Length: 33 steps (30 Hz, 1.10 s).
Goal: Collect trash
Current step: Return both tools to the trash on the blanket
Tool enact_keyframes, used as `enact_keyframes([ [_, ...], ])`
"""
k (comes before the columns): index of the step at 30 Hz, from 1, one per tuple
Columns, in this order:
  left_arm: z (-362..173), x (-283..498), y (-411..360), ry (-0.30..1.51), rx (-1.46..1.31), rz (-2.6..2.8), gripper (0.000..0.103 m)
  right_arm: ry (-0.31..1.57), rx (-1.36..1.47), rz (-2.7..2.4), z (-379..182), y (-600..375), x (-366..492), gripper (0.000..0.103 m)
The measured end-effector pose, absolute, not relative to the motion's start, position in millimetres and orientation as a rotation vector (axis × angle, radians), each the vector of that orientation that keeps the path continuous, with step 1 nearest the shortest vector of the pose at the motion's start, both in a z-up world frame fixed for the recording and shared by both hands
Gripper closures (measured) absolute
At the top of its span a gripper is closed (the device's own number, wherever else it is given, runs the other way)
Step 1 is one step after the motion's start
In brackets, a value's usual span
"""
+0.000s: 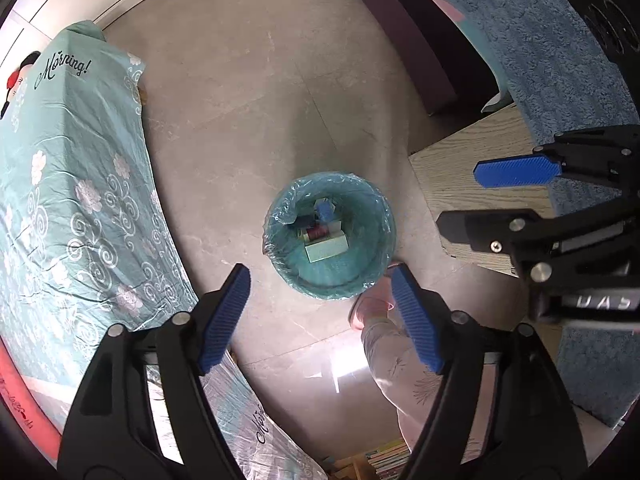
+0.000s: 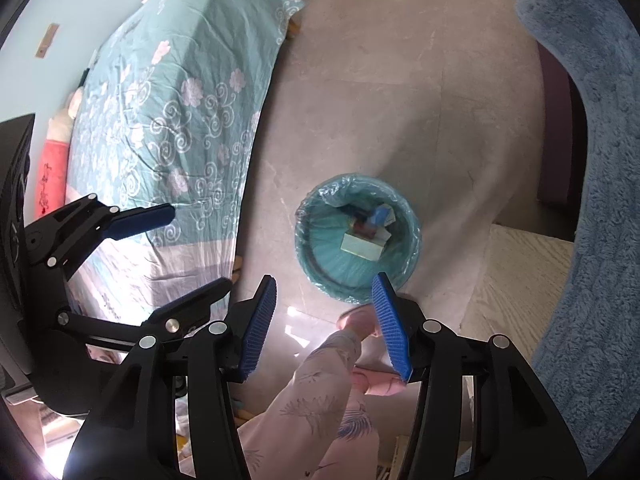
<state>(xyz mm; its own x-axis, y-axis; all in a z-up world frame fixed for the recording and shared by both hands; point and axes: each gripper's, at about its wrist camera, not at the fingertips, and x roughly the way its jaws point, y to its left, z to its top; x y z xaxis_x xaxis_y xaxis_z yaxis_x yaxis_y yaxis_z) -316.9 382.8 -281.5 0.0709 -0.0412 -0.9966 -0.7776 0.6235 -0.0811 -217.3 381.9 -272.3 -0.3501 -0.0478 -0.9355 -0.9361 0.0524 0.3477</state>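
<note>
below both tongs, the lined bin [image 1: 330, 236] holds trash. left gripper [image 1: 320, 312] and right gripper [image 2: 324, 324] stand apart, empty. only the right view shows two slippers [image 2: 378, 384].

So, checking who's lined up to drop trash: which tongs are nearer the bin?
Left, probably. The left tongs hang open straight above the bin, looking into it; the right tongs sit off to one side, over the wooden table.

bin liner [image 1: 280, 212] glossy crinkled plastic; floor [image 1: 248, 100] smooth matt stone; blanket [image 2: 600, 160] fluffy cloth
</note>
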Motion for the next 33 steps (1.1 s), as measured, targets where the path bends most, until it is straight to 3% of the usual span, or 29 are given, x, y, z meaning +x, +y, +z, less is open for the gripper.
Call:
enact_keyframes([
  [18,-264.9,-317.0,376.0,1.399,-0.738,0.651,0.031,1.497,-0.970,1.444,-246.1,380.7,-207.7,0.051],
  [23,-228.7,-315.3,369.9,1.374,-0.687,0.666,0.030,1.454,-0.894,1.499,-201.3,379.5,-192.8,0.051],
  [25,-208.8,-313.0,368.1,1.352,-0.683,0.678,0.025,1.465,-0.826,1.553,-176.4,377.3,-182.3,0.043],
  [30,-142.9,-289.3,352.2,1.275,-0.572,0.682,0.017,1.307,-0.657,1.610,-83.2,355.2,-133.4,0.041],
  [33,-105.0,-263.1,338.2,1.235,-0.475,0.647,0.013,1.192,-0.540,1.576,-28.0,324.1,-93.6,0.033],
])
